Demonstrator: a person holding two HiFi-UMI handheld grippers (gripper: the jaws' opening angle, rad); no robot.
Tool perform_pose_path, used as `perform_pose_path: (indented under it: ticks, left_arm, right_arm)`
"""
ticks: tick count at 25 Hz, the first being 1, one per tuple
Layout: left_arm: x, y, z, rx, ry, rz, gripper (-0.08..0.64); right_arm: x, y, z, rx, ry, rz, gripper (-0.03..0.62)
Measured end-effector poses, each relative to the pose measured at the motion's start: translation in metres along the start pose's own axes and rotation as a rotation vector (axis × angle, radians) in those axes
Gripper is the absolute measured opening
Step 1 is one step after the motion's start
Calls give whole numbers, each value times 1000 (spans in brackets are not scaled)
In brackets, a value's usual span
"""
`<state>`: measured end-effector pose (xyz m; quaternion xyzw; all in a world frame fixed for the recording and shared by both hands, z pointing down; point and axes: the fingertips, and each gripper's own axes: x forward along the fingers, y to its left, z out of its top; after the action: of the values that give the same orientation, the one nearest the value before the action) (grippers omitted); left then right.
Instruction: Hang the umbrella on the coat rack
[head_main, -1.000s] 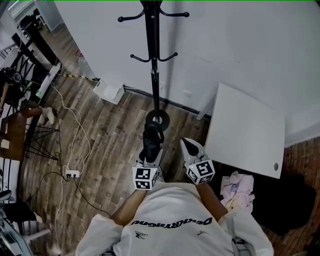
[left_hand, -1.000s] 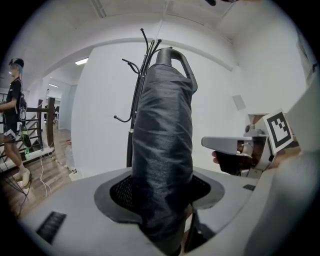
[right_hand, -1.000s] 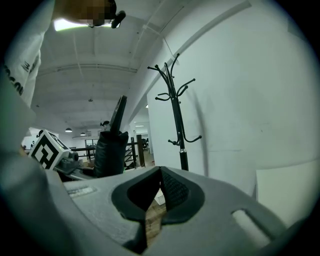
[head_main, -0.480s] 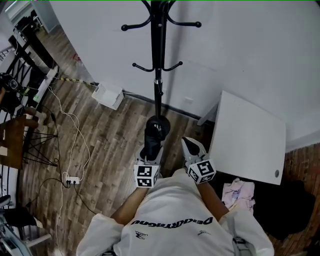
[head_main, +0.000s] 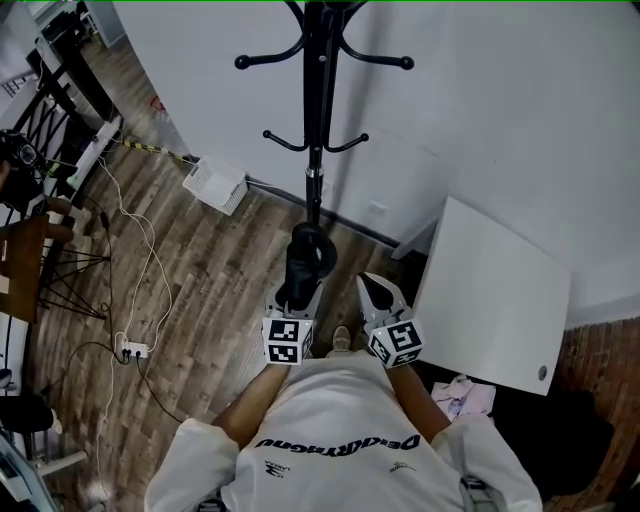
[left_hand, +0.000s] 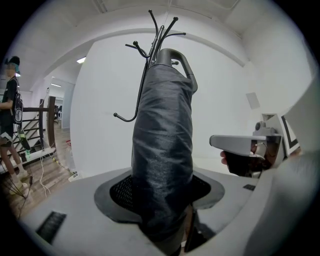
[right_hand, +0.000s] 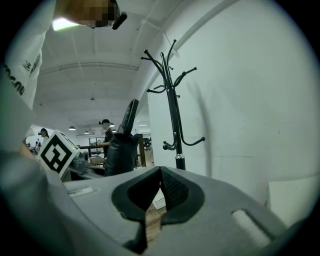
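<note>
- The black folded umbrella with a curved grey handle (left_hand: 162, 150) stands upright between the jaws of the left gripper (head_main: 299, 298). Its lower end sits deep in the dark pads, and the jaws are set fairly wide and closed against the fabric.
- In the left gripper view its handle rises in front of the tall black metal coat rack with curved hooks (left_hand: 156, 27). In the right gripper view the umbrella (right_hand: 121, 145) stands clear to the left of the coat rack (right_hand: 173, 115), on none of its hooks.
- The right gripper (head_main: 370, 287) is just right of the left one, on the same side of the coat rack (head_main: 316, 120). Its jaws meet at the tips with only a thin slit behind, and nothing is held.
- Both forearms reach forward from the person's white printed shirt (head_main: 340, 440). The two grippers are side by side and point at the rack's foot, tipped slightly downward.
- The rack stands on grey-brown wooden plank floor (head_main: 220, 280), against a plain white wall (head_main: 500, 100).
- To the right of the rack is a white square table (head_main: 500, 290); to its left, at the wall's foot, a small white box (head_main: 217, 183).
- Farther left of the rack, a white power strip with trailing cables (head_main: 128, 349) lies on the floor.
</note>
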<state>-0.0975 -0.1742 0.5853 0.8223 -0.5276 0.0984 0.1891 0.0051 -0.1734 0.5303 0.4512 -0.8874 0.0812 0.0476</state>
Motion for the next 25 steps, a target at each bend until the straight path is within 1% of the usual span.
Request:
perform_pose_path:
  ticks: [3, 7, 12, 18, 25]
  left_arm:
    - [16, 6, 6, -6, -7, 22, 253]
    - [37, 16, 12, -8, 4, 53, 253]
    - [55, 24, 22, -22, 12, 77, 255]
    - [71, 30, 20, -33, 55, 103, 255]
    - [85, 38, 7, -55, 110, 133, 255]
  right_arm:
    - [2, -8, -6, -1, 9, 12, -2]
    - [2, -19, -7, 8, 9, 7, -2]
    - [1, -24, -7, 12, 15, 7, -2]
    - [-5, -23, -5, 14, 3, 18, -2]
    - [-10, -31, -9, 30, 3, 1, -2]
